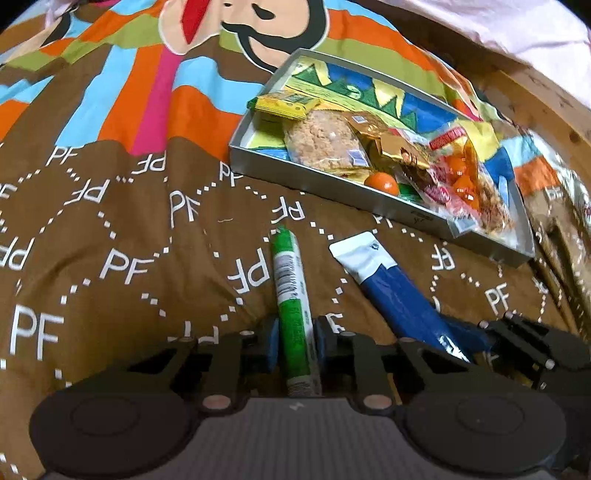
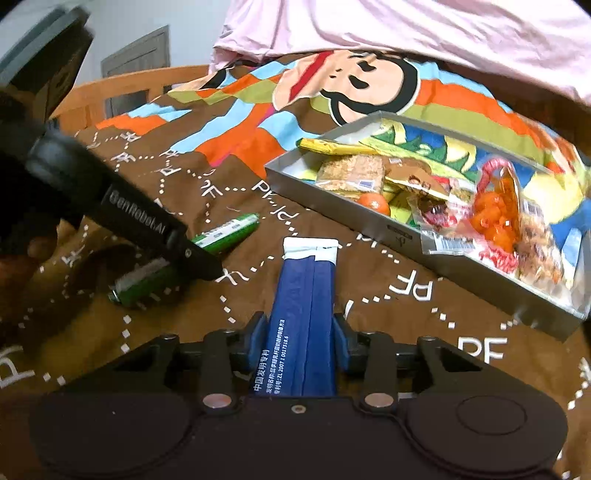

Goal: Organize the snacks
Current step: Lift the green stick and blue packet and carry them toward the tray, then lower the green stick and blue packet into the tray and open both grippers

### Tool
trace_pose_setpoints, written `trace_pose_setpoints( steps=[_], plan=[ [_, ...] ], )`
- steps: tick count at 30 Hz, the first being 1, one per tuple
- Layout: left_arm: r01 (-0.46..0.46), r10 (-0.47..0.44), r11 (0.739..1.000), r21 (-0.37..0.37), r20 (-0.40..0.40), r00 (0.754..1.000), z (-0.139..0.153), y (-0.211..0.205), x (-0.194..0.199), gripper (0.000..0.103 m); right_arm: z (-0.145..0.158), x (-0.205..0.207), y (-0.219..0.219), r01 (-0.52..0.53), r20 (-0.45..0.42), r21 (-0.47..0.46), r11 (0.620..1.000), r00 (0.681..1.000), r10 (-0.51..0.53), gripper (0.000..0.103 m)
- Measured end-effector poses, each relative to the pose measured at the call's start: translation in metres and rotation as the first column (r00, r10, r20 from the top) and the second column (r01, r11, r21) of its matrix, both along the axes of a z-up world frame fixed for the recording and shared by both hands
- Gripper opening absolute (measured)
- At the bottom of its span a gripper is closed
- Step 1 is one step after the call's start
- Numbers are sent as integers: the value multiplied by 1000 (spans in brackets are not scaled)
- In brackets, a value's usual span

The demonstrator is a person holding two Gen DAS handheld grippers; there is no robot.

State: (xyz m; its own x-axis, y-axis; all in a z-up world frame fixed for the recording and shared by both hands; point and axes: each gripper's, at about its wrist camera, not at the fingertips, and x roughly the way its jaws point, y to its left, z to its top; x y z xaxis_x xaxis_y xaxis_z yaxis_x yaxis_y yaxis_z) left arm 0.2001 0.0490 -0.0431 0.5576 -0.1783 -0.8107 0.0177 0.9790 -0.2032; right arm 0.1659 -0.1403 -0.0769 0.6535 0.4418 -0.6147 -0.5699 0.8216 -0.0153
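A green stick snack (image 1: pixel 291 295) lies on the brown bedspread, and my left gripper (image 1: pixel 295 341) is shut on its near end. A blue and white snack pouch (image 2: pixel 306 295) lies beside it, and my right gripper (image 2: pixel 301 339) is shut on its near half. The pouch also shows in the left wrist view (image 1: pixel 391 284), to the right of the green stick. In the right wrist view the green stick (image 2: pixel 229 234) lies at left under the left gripper. A grey tray (image 1: pixel 332 181) holding several wrapped snacks and an orange ball sits just beyond both items.
The patterned bedspread (image 1: pixel 110 221) covers the surface. A wooden bed frame (image 1: pixel 546 96) runs along the right, with pink cloth (image 2: pixel 406 26) behind the tray. The tray's near wall (image 2: pixel 369 218) faces both grippers.
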Motion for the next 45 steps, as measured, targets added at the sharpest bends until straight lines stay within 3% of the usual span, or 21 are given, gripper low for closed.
trace_pose_setpoints(
  steps=[8,12,20,27,31,38,45],
  plan=[
    [-50,52,997,-57,17,999,9,-1,-9,19,4,-26,15,-52,224,-226,973,969,104,35],
    [-83,87,992,-99,34,996,18,1,-7,19,13,-23,7,-8,289,-232,973,954,77,35],
    [-52,65,995,-86,156,986,44,-28,21,19,40,13,-32,139,380,-153,978,922,-71,35],
    [20,-9,999,-40,250,968,59,-83,87,19,47,76,-86,291,313,-12,957,910,-273,35],
    [43,-37,999,-21,246,969,52,-118,132,19,39,111,-111,343,225,101,934,907,-357,35],
    [24,-21,1000,-11,204,979,22,-148,188,19,20,140,-122,389,123,192,901,901,-416,38],
    [22,-26,1000,21,218,976,5,-152,192,19,16,147,-129,404,81,231,885,898,-432,44]
  ],
)
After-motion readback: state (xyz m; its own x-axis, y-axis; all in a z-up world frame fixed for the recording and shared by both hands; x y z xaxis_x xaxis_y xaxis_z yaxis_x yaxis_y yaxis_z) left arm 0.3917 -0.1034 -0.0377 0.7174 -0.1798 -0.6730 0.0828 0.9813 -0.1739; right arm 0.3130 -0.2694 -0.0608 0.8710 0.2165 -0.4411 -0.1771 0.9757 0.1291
